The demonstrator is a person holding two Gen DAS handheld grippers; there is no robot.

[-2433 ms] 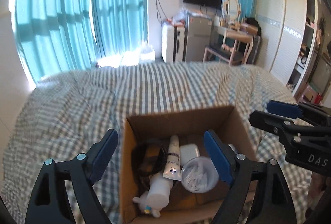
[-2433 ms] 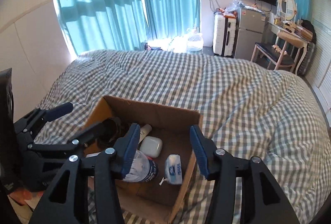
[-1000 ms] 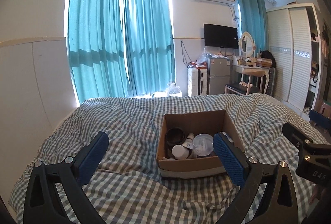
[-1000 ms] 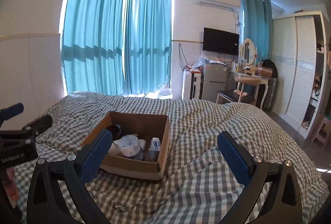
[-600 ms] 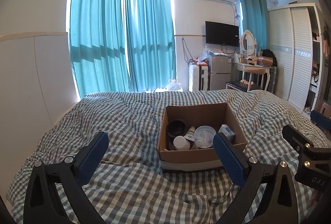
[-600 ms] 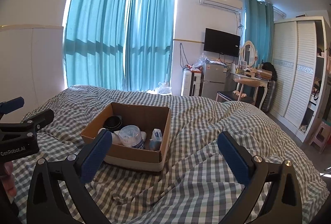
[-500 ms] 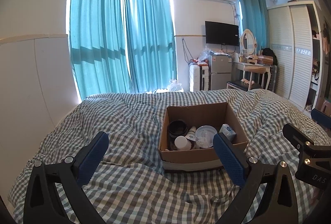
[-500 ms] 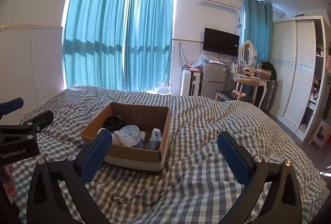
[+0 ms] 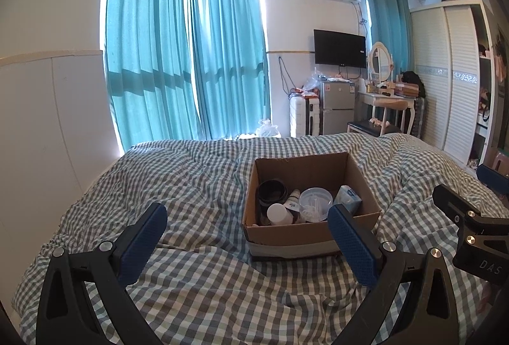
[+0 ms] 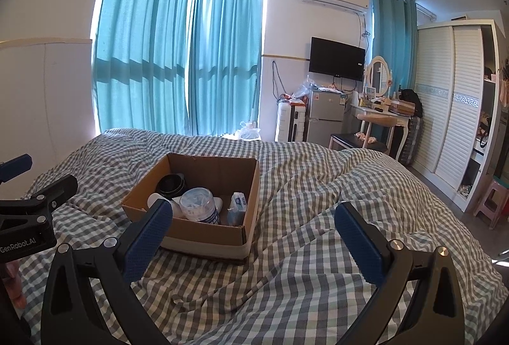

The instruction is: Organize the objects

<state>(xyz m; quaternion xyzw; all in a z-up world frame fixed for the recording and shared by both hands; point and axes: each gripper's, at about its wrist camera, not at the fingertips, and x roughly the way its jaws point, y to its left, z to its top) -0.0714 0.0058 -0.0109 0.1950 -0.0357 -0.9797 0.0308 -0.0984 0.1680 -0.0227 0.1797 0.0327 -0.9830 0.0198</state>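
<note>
Cardboard, brown and open-topped — the square box [image 9: 313, 227] sits on the grey-checked bed cover [image 9: 191, 186] ahead of both grippers, just right of centre for the released left hand-held gripper [image 9: 248, 236], up-left of the released, empty right hand-held gripper [image 10: 253, 228]. Inside it a black round bowl [image 9: 271, 190], clear lidded tub [image 9: 315, 200], white bottle [image 9: 277, 213] and blue tissue pack [image 9: 349, 198] — the left looks nearer.

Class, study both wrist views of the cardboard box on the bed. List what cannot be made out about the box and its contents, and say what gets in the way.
- Box floor, both views: hidden by the near wall and the items inside.
- Tube label, left view: too small to read.
- Lower part of the white bottle, left view: hidden behind the near wall.
- Tissue pack print, right view: too small to read.
- Near left box corner, right view: covered by the right gripper's finger.
</note>
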